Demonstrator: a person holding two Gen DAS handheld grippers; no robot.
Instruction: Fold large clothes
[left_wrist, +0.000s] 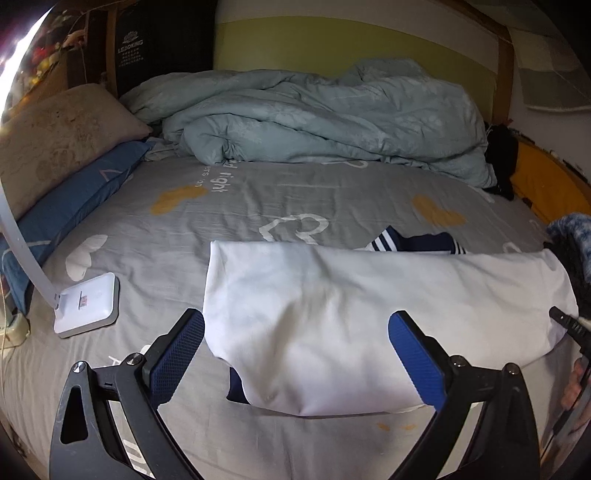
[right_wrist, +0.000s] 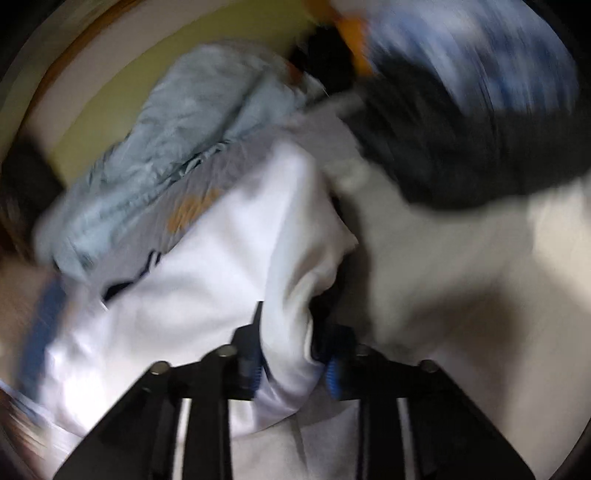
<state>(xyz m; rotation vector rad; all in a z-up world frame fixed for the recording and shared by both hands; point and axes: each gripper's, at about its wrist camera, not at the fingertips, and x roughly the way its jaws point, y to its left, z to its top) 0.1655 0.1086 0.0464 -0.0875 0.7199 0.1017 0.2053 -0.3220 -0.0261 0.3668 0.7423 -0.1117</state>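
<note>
A white garment (left_wrist: 332, 306) lies folded on the grey bedsheet (left_wrist: 184, 221), with a navy striped collar (left_wrist: 413, 243) peeking out behind it. My left gripper (left_wrist: 295, 332) hovers over its near edge, jaws wide open, blue pads (left_wrist: 417, 354) apart and touching nothing. In the blurred right wrist view, my right gripper (right_wrist: 291, 350) is shut on a bunched edge of the white garment (right_wrist: 207, 280), cloth pinched between its blue pads (right_wrist: 332, 376). Part of the right gripper (left_wrist: 569, 325) shows at the garment's right end in the left wrist view.
A crumpled pale blue duvet (left_wrist: 317, 118) fills the back of the bed. Pillows (left_wrist: 55, 147) lie at the left, and a white lamp base (left_wrist: 88, 302) stands on the sheet. Dark and blue clothing (right_wrist: 461, 110) is heaped at the right.
</note>
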